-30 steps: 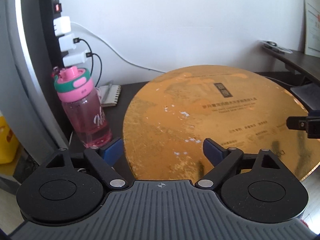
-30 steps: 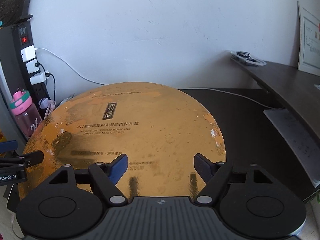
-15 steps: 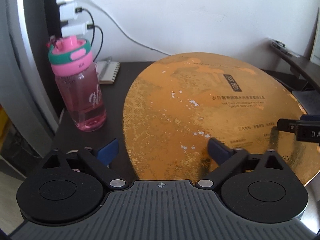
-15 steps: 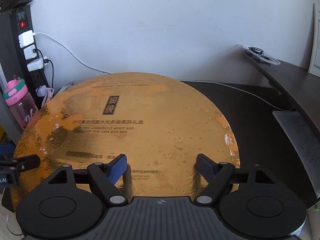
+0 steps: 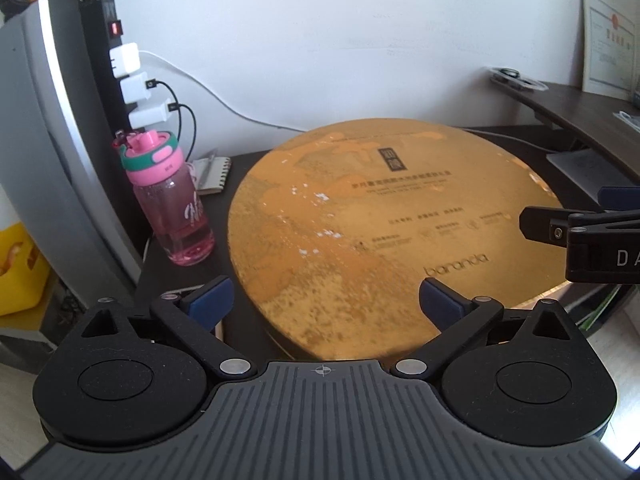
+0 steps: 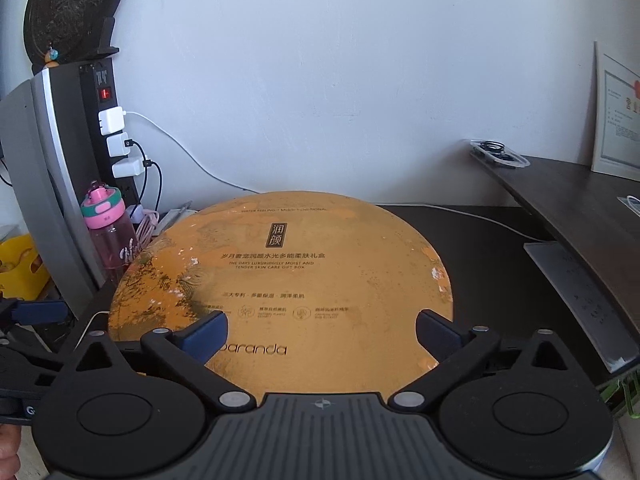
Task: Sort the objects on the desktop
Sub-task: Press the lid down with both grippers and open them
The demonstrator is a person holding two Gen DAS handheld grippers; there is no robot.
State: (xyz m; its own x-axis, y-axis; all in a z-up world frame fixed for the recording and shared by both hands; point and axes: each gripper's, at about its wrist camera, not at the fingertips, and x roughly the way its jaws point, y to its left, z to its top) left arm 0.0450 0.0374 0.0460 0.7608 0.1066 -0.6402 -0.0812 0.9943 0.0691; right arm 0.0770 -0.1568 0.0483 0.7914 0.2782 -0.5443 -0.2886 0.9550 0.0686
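A big round golden gift box [image 5: 380, 232] [image 6: 288, 276] lies flat on the dark desk [image 6: 488, 248]. My left gripper [image 5: 326, 302] hovers open at the box's near left rim, and its blue pads touch nothing. My right gripper [image 6: 322, 332] hangs over the near edge with its jaws wide; they have just been opening, and the pads stand clear of the lid beneath them. One right finger [image 5: 560, 228] pokes into the left wrist view from the right. At the left edge of the right wrist view a left finger [image 6: 36, 312] shows.
A pink water bottle [image 5: 172, 200] [image 6: 108, 236] stands left of the box, beside a spiral notepad [image 5: 214, 174]. A power strip with white chargers [image 5: 132, 80] and a grey curved panel [image 5: 48, 140] rise at the left. A raised shelf [image 6: 580, 208] runs along the right.
Both grippers have drawn back and risen, so more of the box's lid shows in each view. The right jaws have spread much wider. The box has stayed in place.
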